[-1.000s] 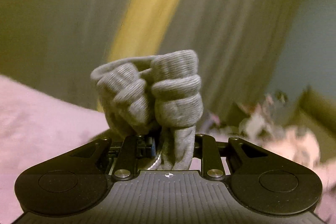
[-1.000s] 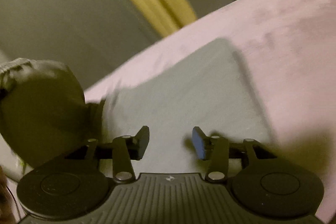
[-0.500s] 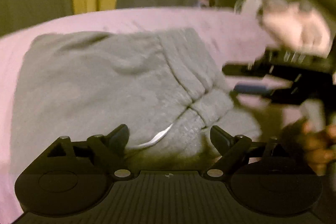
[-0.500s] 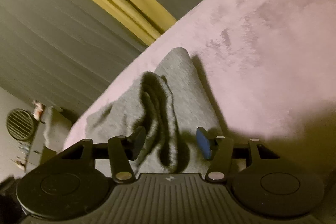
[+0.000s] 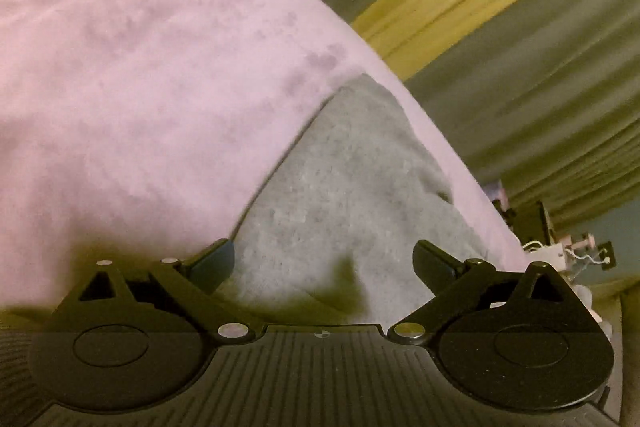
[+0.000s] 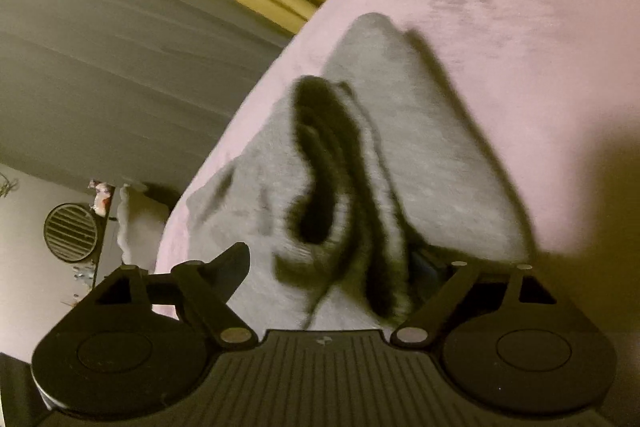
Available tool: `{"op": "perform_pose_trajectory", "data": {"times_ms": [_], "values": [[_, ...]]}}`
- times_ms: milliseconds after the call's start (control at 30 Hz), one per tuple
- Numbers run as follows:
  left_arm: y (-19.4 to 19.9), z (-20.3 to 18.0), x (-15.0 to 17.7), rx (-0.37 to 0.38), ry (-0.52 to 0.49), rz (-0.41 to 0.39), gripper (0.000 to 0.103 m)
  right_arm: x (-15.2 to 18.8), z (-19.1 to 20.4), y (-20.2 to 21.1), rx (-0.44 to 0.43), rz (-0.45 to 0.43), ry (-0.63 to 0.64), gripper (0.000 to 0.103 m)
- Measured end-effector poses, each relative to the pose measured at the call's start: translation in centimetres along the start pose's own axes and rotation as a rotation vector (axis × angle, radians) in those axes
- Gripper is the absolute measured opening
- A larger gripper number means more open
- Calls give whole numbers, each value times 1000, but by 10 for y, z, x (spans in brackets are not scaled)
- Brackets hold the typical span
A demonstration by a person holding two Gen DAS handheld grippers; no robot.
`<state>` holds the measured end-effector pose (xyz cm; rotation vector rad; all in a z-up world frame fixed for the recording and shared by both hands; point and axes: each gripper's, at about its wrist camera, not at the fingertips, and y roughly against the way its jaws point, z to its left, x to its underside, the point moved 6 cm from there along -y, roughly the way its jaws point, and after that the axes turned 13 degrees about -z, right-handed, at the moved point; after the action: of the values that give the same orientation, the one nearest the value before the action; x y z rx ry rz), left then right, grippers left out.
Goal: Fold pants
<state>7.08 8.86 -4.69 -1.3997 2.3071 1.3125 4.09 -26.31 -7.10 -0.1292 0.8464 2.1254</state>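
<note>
On the left view, left gripper [image 5: 324,263] spread wide, empty, over flat pants [image 5: 352,187] on the bed [image 5: 140,67]. Right view: right gripper [image 6: 336,263] agape astride thick hem folds. Risk: closing may bunch layers, skewing the fold.

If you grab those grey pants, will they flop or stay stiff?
Probably flop: the grey knitted pants already sag into soft folds on the pink bedspread. They look thick, so likely not slippery. The open right tongs would probably lift only a bunched layer.
</note>
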Motion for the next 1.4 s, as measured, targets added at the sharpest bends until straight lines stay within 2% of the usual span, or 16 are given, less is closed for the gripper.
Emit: {"op": "perform_pose_trajectory", "data": {"times_ms": [67,100,267,333,433,533,600,667,733,767,833,933,1100,1167,1267,1400], "values": [[-3,-4,3,-6,-21,2,101,2,6,-9,10,-1,26,65],[4,-2,2,-4,-33,3,101,3,6,-13,45,-8,48,48],[13,5,2,21,5,-6,101,0,21,-15,88,-42,38,43],[16,8,0,24,29,-14,101,-5,49,-5,5,-77,54,41],[20,8,-2,28,48,-16,101,-19,82,19,-229,-139,-60,41],[22,6,-1,33,49,-8,101,-26,78,35,-402,-177,-171,41],[24,5,-1,39,46,-10,101,-23,57,42,-345,-211,-126,41],[23,4,0,43,46,-5,101,-16,25,36,-131,-195,-51,41],[21,6,1,34,53,15,101,-4,-11,20,96,-113,-32,41],[20,7,2,30,59,26,101,1,-22,16,124,-100,-43,42],[18,8,4,21,64,43,101,-2,-21,19,81,-121,-94,43],[19,6,5,28,57,38,101,-9,-2,23,57,-146,-19,43],[19,6,8,25,46,45,101,-11,3,33,-22,-182,-29,42],[18,6,9,21,50,54,101,-15,-1,33,3,-174,-8,42],[17,7,10,16,53,61,101,-14,-7,33,123,-150,99,43],[13,8,9,12,63,74,101,-9,-3,30,146,-153,182,44]]}}
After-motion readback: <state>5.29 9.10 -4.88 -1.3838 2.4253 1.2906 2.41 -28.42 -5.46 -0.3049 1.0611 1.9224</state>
